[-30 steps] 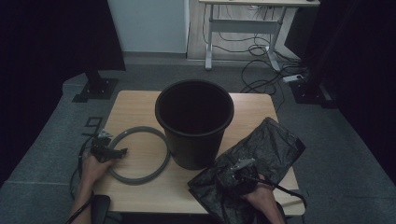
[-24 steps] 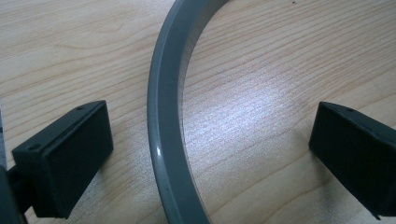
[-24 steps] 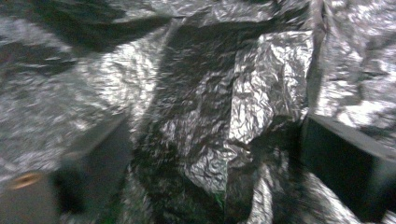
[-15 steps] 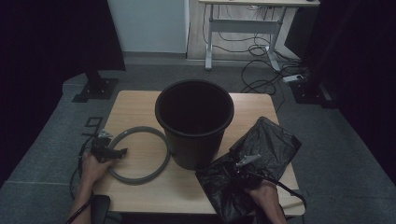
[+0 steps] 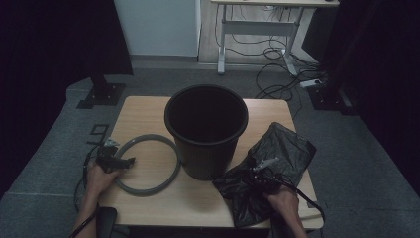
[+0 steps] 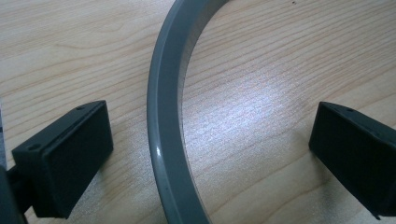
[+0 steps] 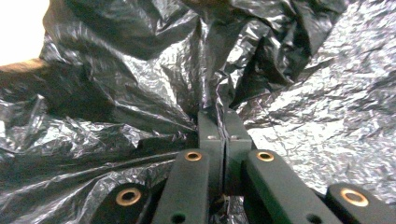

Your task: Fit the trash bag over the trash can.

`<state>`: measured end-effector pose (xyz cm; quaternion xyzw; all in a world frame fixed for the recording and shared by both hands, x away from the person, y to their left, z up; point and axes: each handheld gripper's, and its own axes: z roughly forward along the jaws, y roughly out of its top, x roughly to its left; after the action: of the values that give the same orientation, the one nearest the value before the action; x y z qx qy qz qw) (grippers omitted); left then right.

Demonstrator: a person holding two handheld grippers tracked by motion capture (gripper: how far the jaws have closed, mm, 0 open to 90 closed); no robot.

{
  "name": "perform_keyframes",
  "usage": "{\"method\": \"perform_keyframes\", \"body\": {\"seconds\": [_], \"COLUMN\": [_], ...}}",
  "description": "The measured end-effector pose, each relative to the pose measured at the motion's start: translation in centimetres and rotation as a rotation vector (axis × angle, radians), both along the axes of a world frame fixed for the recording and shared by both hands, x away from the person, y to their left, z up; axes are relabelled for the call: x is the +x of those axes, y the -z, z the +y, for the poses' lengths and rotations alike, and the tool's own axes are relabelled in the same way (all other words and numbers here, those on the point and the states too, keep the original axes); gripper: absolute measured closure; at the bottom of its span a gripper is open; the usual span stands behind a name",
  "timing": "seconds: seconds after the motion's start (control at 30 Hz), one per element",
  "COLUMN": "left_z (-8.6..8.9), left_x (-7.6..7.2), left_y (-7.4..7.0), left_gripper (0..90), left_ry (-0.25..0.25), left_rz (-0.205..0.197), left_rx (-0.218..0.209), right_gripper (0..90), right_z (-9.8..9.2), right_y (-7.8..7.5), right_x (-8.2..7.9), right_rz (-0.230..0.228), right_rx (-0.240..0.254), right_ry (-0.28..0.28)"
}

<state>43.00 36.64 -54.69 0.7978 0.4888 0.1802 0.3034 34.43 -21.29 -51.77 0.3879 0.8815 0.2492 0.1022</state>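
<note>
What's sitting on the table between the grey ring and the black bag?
The black bin stands between the ring and the bag, upright and open-topped. The high view shows it, with bare table in front of its base.

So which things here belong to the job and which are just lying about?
In the job:
- black bin bag, pinched in the right tongs
- black bin
- grey ring, between the open left tongs

Lying about:
- white desk
- floor cables

bin (image 5: 206, 130) mid-table (image 5: 143, 111); ring (image 5: 147, 164) to its left, bag (image 5: 270, 171) right.
</note>
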Motion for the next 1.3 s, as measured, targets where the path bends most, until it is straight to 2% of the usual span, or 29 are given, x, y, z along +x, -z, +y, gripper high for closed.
{"method": "perform_keyframes", "body": {"seconds": [0.27, 0.6, 0.73, 0.87, 1.13, 1.3], "left_z": [0.0, 0.0, 0.0, 0.0, 0.0, 0.0], "left_x": [0.0, 0.0, 0.0, 0.0, 0.0, 0.0], "left_y": [0.0, 0.0, 0.0, 0.0, 0.0, 0.0], "left_gripper": [0.0, 0.0, 0.0, 0.0, 0.0, 0.0], "left_ry": [0.0, 0.0, 0.0, 0.0, 0.0, 0.0], "left_rz": [0.0, 0.0, -0.001, -0.002, -0.002, -0.001], "left_rx": [0.0, 0.0, 0.0, 0.0, 0.0, 0.0], "right_gripper": [88.0, 87.9, 87.9, 88.0, 87.9, 87.9], "right_z": [-1.7, -2.7, -3.2, -3.7, -4.5, -4.7], "right_y": [-1.5, -3.2, -4.1, -5.0, -7.1, -8.5], "right_x": [1.0, 2.6, 3.7, 4.6, 6.5, 7.9], "right_rz": [0.007, -0.002, 0.001, -0.002, -0.006, -0.012], "right_rx": [0.036, 0.028, 0.045, 0.036, 0.054, 0.042], "right_ry": [0.016, 0.03, 0.036, 0.048, 0.066, 0.076]}}
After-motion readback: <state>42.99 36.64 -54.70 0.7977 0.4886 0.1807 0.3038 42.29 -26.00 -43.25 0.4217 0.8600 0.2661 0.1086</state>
